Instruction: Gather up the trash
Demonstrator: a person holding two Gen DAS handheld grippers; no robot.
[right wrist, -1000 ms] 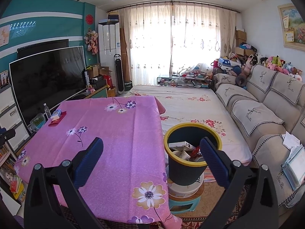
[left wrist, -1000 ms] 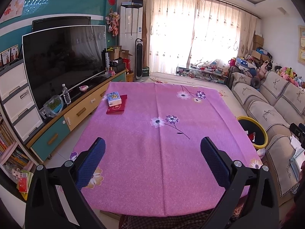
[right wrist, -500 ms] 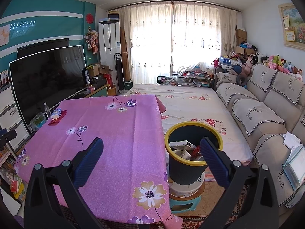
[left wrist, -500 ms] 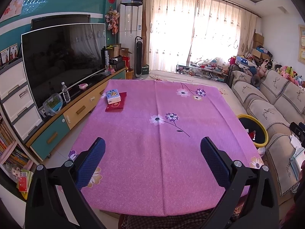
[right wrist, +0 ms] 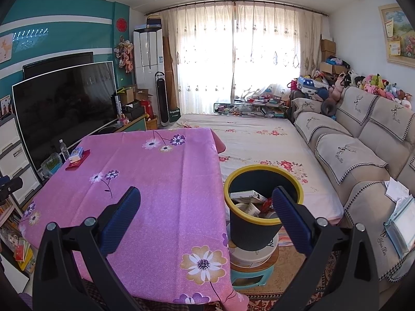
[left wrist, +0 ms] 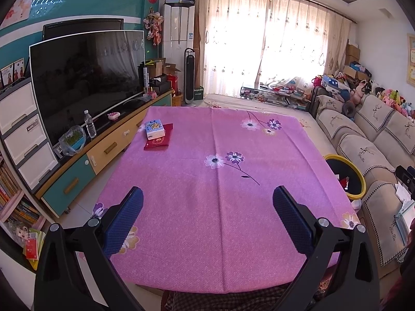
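Note:
A dark bin with a yellow rim [right wrist: 262,178] stands on a stool at the table's right side, holding boxes and wrappers [right wrist: 249,202]; it shows at the right edge in the left wrist view [left wrist: 346,178]. A tissue pack [left wrist: 154,129] lies on a red envelope [left wrist: 159,141] at the far left of the pink floral tablecloth [left wrist: 220,202]; both show small in the right wrist view [right wrist: 76,154]. My left gripper [left wrist: 207,204] is open and empty above the table's near edge. My right gripper [right wrist: 206,204] is open and empty, near the bin.
A TV [left wrist: 85,80] on a low cabinet [left wrist: 103,150] runs along the left with a water bottle [left wrist: 90,124]. A sofa [right wrist: 363,155] lines the right wall. A flowered bed cover [right wrist: 259,142] lies beyond the table.
Both views have shifted only slightly; the left view has pulled back a little from the table. Both grippers stay open and empty.

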